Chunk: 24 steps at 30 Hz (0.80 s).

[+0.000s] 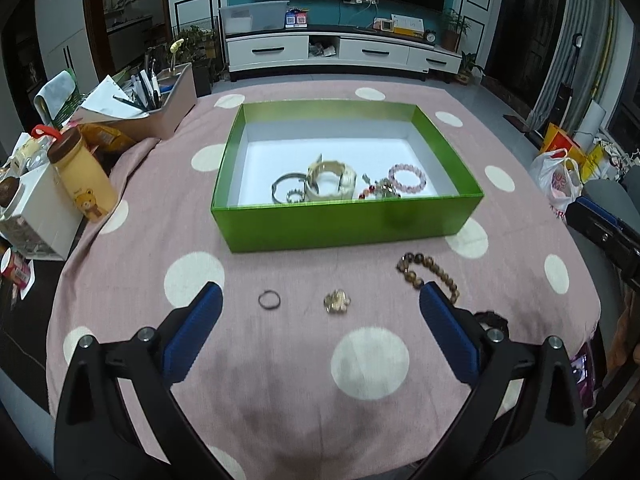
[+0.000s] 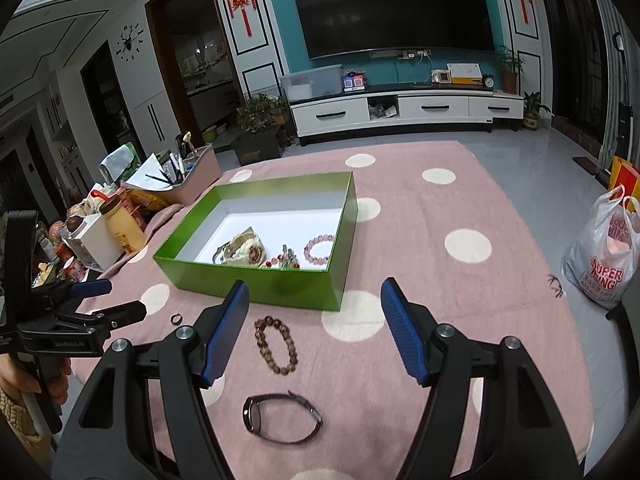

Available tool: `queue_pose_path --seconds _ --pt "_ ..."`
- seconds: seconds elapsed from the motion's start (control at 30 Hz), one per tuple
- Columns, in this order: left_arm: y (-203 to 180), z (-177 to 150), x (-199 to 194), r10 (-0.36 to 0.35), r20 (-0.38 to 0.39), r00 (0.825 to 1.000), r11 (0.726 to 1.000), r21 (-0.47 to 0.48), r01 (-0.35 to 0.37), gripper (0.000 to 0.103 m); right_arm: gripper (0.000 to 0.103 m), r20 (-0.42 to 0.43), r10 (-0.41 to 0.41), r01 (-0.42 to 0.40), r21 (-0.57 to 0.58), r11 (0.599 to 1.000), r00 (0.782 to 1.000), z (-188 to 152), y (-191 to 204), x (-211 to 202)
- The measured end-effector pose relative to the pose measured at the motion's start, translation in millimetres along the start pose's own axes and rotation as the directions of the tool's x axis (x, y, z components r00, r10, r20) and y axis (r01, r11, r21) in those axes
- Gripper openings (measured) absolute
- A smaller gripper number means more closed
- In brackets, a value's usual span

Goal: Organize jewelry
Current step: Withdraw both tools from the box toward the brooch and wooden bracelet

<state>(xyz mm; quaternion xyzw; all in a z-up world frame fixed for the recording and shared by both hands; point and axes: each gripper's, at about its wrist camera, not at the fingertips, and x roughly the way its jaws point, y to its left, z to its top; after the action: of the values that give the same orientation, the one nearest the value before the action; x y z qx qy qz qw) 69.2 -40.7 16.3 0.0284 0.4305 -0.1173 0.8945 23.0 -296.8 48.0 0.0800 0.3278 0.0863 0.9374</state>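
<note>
From the left wrist camera we see our left gripper (image 1: 320, 300) spread wide with nothing in it, hovering over the pink polka-dot tabletop (image 1: 280, 380). Between its blue pads sit a small dark metal ring (image 1: 269, 300) and a little gold flower-shaped brooch (image 1: 337, 301). A brown beaded bracelet (image 1: 427, 275) lies just by the right pad. Behind them is the open green cardboard box (image 1: 344, 216), already holding a pink beaded bracelet (image 1: 407, 178), a cream bangle (image 1: 331, 179) and a few other pieces.

Over on the right wrist camera, our right gripper (image 2: 315, 298) is wide open too, empty. The brown beaded bracelet (image 2: 277, 345) lies on the tabletop between its fingers, a dark slim watch (image 2: 280, 420) nearer the camera, and the green box (image 2: 256, 284) just past the bracelet.
</note>
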Motion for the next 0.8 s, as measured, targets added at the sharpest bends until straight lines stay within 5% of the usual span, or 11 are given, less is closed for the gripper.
queue_pose_path --seconds 0.8 --pt "-22 -24 16 0.019 -0.015 1.0 0.999 0.035 -0.018 0.1 0.069 -0.11 0.017 -0.016 0.007 1.0 0.994 -31 6 26"
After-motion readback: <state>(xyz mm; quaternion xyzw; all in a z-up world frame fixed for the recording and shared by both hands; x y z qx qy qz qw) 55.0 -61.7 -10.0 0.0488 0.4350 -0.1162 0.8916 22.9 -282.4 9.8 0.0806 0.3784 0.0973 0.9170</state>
